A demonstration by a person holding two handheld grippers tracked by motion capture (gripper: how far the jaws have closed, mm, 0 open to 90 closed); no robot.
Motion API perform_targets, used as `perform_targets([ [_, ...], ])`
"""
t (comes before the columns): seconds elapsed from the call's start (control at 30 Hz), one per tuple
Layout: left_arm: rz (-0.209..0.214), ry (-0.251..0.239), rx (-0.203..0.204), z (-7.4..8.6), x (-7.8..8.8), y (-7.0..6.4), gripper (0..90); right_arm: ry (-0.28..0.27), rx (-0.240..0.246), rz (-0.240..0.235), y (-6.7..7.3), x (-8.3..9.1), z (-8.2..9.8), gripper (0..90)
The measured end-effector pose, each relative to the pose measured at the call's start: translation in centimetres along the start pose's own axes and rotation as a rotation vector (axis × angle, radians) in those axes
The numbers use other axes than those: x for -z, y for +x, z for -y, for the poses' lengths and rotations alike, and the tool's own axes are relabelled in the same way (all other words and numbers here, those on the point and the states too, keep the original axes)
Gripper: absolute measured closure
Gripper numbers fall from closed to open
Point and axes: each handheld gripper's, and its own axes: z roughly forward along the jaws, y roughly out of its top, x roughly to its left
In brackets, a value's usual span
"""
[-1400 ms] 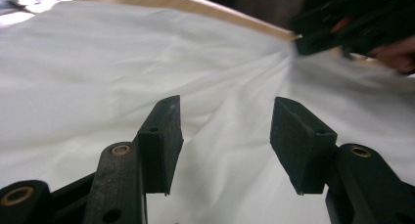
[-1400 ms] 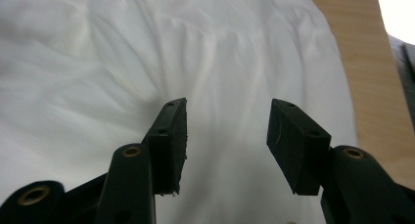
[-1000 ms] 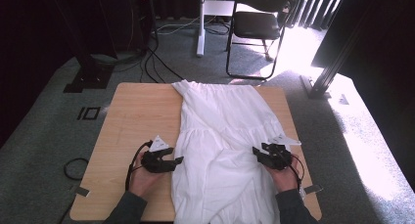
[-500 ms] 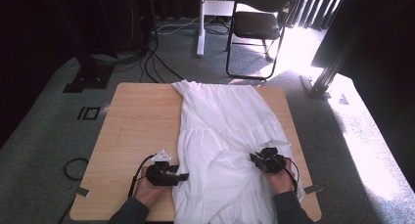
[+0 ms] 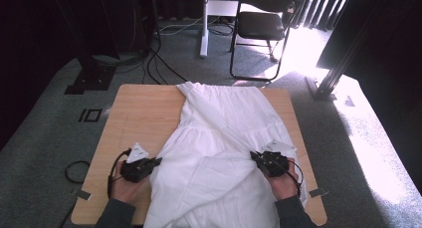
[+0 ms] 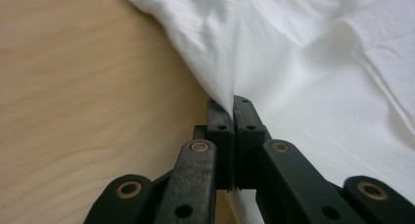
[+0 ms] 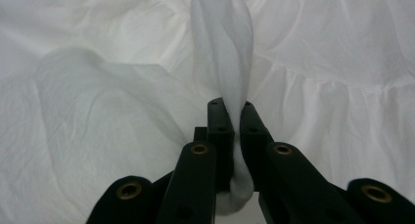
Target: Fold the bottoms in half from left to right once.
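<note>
White dress (image 5: 224,143) lies lengthwise on the wooden bench (image 5: 134,113), narrow top at the far edge, wide skirt toward the person. Near hem runs off the bottom of the high view, cut off there between the sleeves.

Left gripper (image 5: 155,162) at the skirt's left edge, near the bench's near-left part. Its jaws have just been closing. In the left gripper view the fingers (image 6: 219,131) stand pinched together on a thin fold of the cloth edge (image 6: 215,62); fabric rises from between them in a taut ridge. How deep the cloth goes in the grip is hidden by the jaw blocks.

Right gripper (image 5: 255,157) at the skirt's right side, pointing inward. Its jaws have also just been closing. In the right gripper view the fingers (image 7: 219,136) clamp a thick rolled fold (image 7: 222,48) that stands upright above them; a bit of cloth hangs out below between the links.

Both hands partly covered by the gripper bodies and grey plates. Right side of the bench under the skirt not visible. Cloth detail washed out in the high view by strong sunlight on the floor at right. Chair (image 5: 263,24) beyond the bench, its top cut off.
</note>
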Motion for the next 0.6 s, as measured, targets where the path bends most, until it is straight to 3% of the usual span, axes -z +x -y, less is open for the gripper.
perform_targets([
  [0.17,-0.075,-0.025,-0.019,-0.4,2.4,0.5,89.1,-0.029,0.005,-0.038,1.0,-0.4,0.0,87.1],
  [0.33,-0.064,-0.058,-0.074,-1.9,4.2,-1.4,89.2,-0.058,0.017,-0.046,1.5,0.2,-0.4,87.1],
  [0.47,-0.019,-0.081,-0.141,-4.0,4.4,-3.9,88.6,-0.128,0.006,-0.006,0.6,2.6,-0.9,87.2],
  [0.6,0.023,-0.091,-0.191,-5.1,3.0,-5.7,73.4,-0.201,-0.051,0.088,-1.8,5.8,-0.9,87.4],
])
